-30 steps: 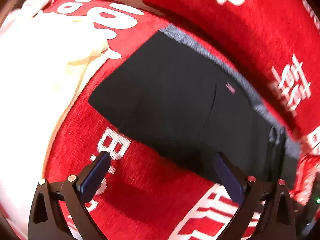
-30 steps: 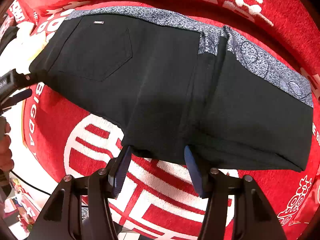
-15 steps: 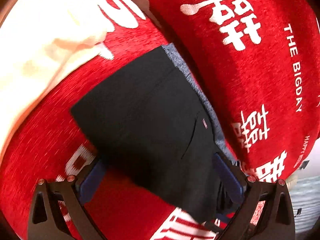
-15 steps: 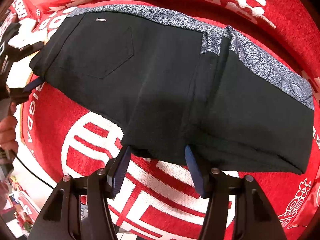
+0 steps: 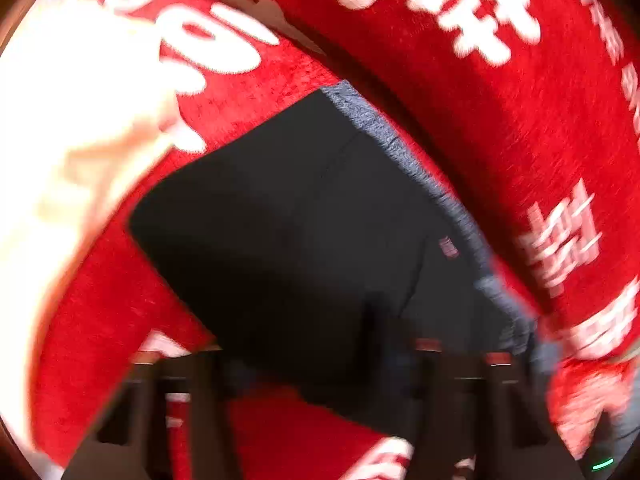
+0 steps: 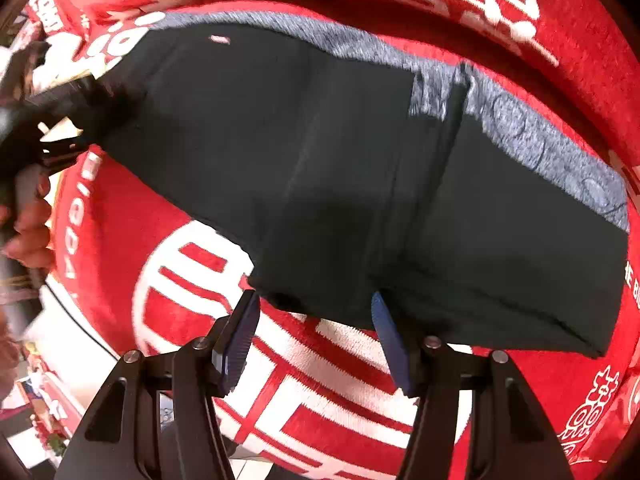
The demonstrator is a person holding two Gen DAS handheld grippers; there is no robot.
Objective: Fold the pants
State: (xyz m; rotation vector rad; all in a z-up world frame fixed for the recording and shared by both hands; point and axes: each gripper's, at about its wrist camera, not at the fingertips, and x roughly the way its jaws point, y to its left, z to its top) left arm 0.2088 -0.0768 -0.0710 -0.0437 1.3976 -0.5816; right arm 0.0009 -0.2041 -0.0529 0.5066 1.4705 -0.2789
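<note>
- My right gripper (image 6: 314, 330) sits nearest, its two blue-padded fingers (image 6: 240, 336) apart, straddling the near hem at the crotch of the black fabric shorts with the grey patterned waistband (image 6: 340, 168) — nothing is pinched yet as far as I can see.
- My left gripper (image 5: 316, 368) is smeared by motion blur; I cannot tell whether it is apart or clamped, only that it is right at the near edge of the shorts' left end.
- The shorts lie spread flat on the red plush cloth with white printed characters (image 6: 280, 380), waistband on the far side, one end already doubled over, I judge.
- What could go wrong: if I close the right fingers low, I may catch the red cloth along with the hem and drag it. Grabbing a single layer at the seam would let the fold skew.
- With the left tool moving this fast, a loose bite there could slip and leave that corner behind.
- Further off, a pale cream cloth (image 5: 68, 160) lies just beside the left end, near enough to snag.
- Beyond the waistband the red cloth rises in a hump, which limits how far I can push.
</note>
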